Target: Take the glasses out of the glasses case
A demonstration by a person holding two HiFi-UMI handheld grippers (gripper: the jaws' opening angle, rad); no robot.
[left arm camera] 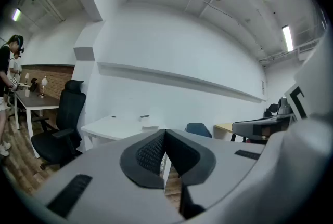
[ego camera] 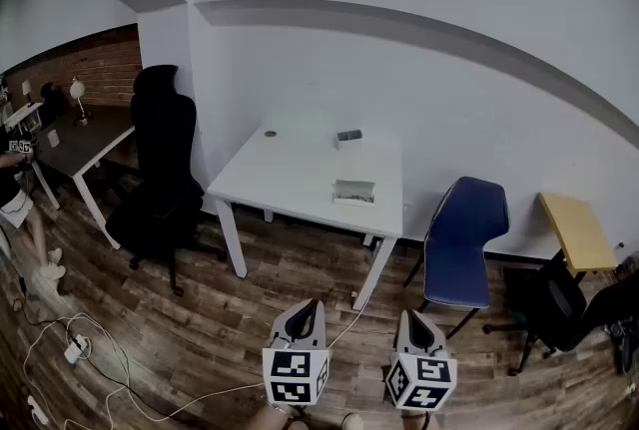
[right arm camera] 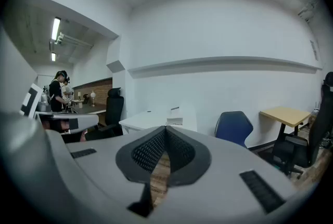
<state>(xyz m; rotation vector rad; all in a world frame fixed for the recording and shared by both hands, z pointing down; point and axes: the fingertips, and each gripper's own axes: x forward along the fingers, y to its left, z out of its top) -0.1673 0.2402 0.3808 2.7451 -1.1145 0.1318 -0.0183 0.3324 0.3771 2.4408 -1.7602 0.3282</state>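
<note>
A pale glasses case (ego camera: 353, 191) lies near the front right of the white table (ego camera: 290, 169), far from both grippers. A small dark object (ego camera: 348, 136) sits behind it; whether glasses are inside the case is too small to tell. My left gripper (ego camera: 311, 305) and right gripper (ego camera: 408, 316) hang low over the wooden floor, well short of the table, both shut with nothing between the jaws. The left gripper view shows the shut left gripper (left arm camera: 165, 132) with the table (left arm camera: 112, 127) beyond. In the right gripper view the case (right arm camera: 174, 121) lies past the shut right gripper (right arm camera: 165, 128).
A black office chair (ego camera: 160, 169) stands left of the table, a blue chair (ego camera: 461, 238) to its right, then a small yellow table (ego camera: 577, 230) and a dark chair (ego camera: 559, 308). Cables (ego camera: 75, 348) trail on the floor at left. A person (ego camera: 12, 189) stands by a dark desk (ego camera: 85, 144).
</note>
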